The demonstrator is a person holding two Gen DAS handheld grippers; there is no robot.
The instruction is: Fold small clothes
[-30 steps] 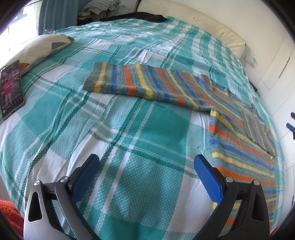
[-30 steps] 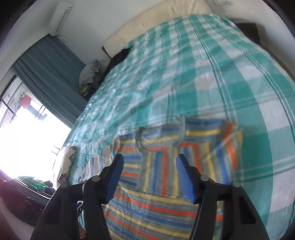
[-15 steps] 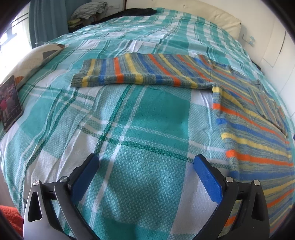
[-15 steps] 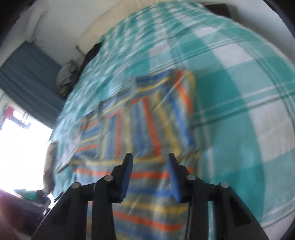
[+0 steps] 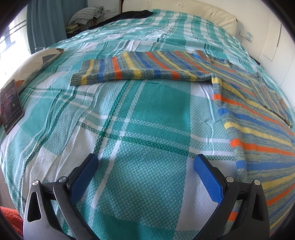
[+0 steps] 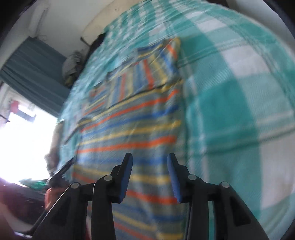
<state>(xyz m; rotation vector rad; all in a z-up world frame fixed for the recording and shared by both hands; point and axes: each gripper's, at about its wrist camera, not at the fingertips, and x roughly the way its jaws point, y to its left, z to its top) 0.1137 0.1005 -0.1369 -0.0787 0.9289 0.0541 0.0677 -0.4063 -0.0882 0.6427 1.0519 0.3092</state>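
A striped knit sweater (image 5: 258, 133) in grey, blue, orange and yellow lies flat on the teal plaid bedspread (image 5: 147, 120). One sleeve (image 5: 147, 68) stretches out to the left, and the other is folded across the chest. My left gripper (image 5: 145, 166) stands wide open over bare bedspread, just left of the sweater's edge, with nothing between its blue pads. In the blurred right wrist view my right gripper (image 6: 149, 160) hovers over the sweater's (image 6: 132, 129) lower body near its right edge. Its jaws are closing, with a gap still showing and nothing gripped.
A phone or tablet (image 5: 11, 105) leans on a patterned pillow (image 5: 36, 62) at the bed's left edge. Folded clothes (image 5: 84, 16) and a dark garment (image 5: 136, 13) lie at the far end by the cream headboard (image 5: 184, 11). An orange fabric (image 5: 9, 221) shows bottom left.
My right gripper has swept down from the collar toward the sweater's lower body, and its jaws have narrowed. The left gripper has sunk a little and rolled, still open.
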